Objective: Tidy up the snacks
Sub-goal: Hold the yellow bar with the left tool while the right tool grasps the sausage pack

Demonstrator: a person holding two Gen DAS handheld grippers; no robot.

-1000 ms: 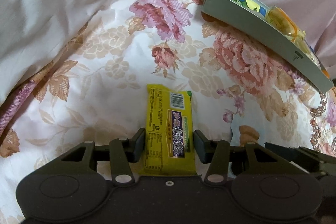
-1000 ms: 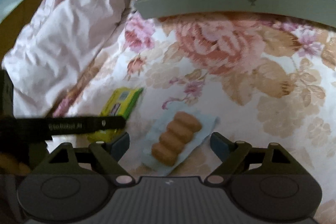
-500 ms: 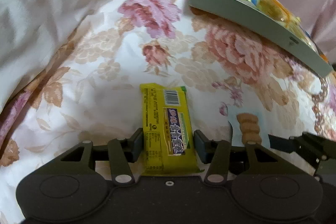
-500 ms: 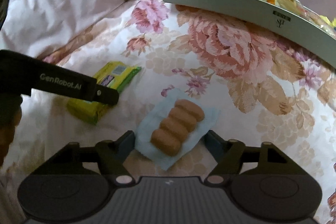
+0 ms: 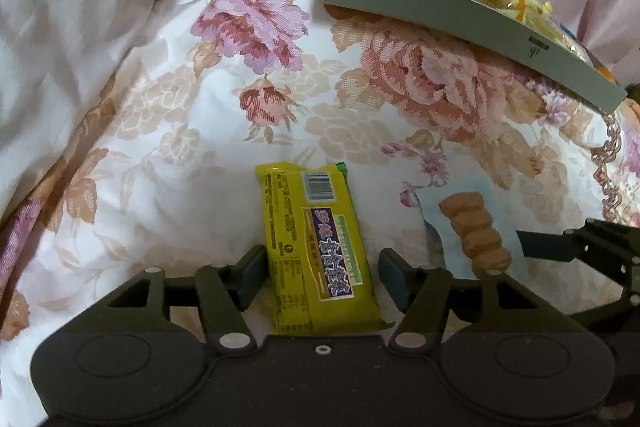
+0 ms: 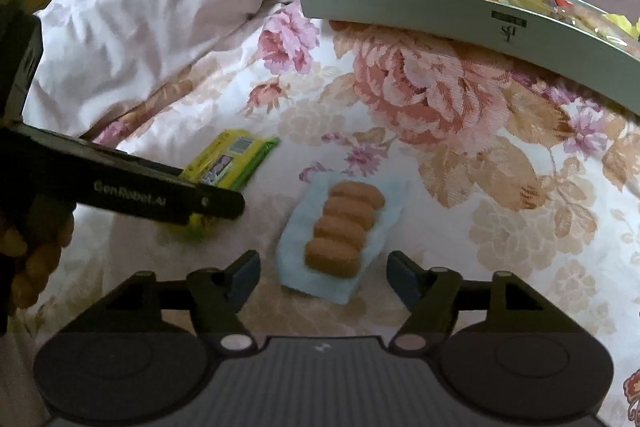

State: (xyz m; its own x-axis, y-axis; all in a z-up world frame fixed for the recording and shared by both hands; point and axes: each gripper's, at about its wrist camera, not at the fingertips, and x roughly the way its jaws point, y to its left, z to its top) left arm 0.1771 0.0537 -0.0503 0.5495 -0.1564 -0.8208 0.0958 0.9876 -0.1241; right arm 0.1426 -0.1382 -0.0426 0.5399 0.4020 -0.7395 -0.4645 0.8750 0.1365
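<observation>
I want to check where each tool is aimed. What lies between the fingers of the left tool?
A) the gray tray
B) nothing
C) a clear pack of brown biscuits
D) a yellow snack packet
D: in the left wrist view the yellow snack packet lies between the fingers of the open left tool.

The left hand-held gripper hides the near end of the yellow snack packet; the grey tray runs off the right edge.

Yellow snack packet, pink-floral white bedspread, grey tray
</observation>
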